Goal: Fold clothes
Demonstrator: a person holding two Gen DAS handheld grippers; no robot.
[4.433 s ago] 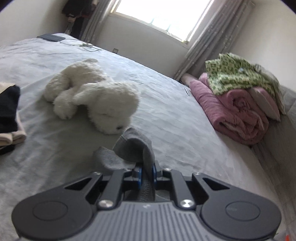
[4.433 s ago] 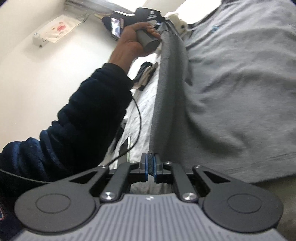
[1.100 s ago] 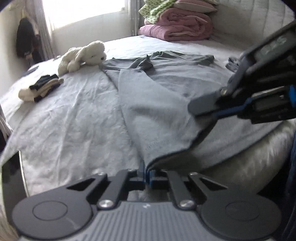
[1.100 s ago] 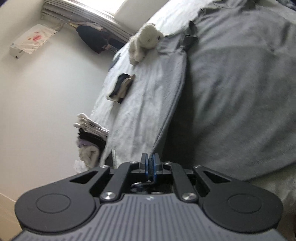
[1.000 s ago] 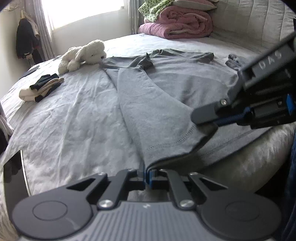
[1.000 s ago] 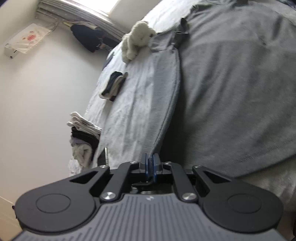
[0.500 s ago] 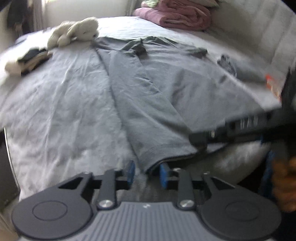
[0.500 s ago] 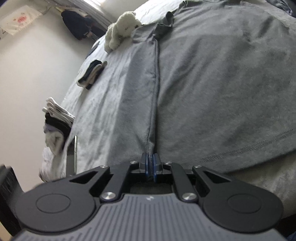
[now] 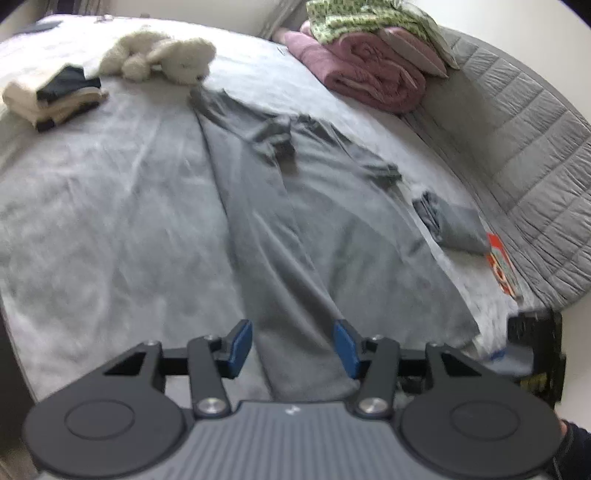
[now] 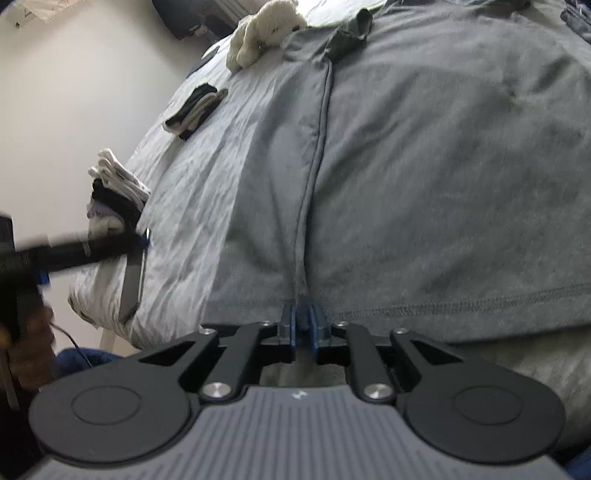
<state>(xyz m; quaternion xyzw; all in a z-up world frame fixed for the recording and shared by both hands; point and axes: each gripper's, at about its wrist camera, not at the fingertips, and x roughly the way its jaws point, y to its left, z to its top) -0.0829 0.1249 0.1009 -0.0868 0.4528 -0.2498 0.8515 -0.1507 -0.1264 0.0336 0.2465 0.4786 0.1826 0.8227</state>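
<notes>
Left wrist view showed the left gripper (image 9: 291, 345) with its blue-padded fingers (image 9: 238, 346) spread wide apart, holding nothing and hovering above the near hem of the grey long-sleeved shirt (image 9: 314, 236), whose folded-over strip ran away between the two pads. That shirt lay spread flat on the pale grey bed sheet (image 9: 110, 229), reaching from the near edge of the bed toward a white plush toy (image 9: 162, 53) lying at its far end. A small stack of folded cream and black clothes (image 9: 51, 96) sat on the sheet to the left, well apart from the shirt, and a smaller folded grey garment (image 9: 452, 223) lay just beside the shirt's right edge. A rolled pink blanket (image 9: 369, 74) with a green patterned cloth (image 9: 369, 14) on top rested against the grey quilted headboard (image 9: 524, 147). From the right wrist view, the right gripper (image 10: 303, 326) had its blue pads (image 10: 289, 325) drawn nearly together, pinching the shirt's stitched hem right where the fold line met the edge. To the far left of that view the other gripper appeared only as a dark blur.
</notes>
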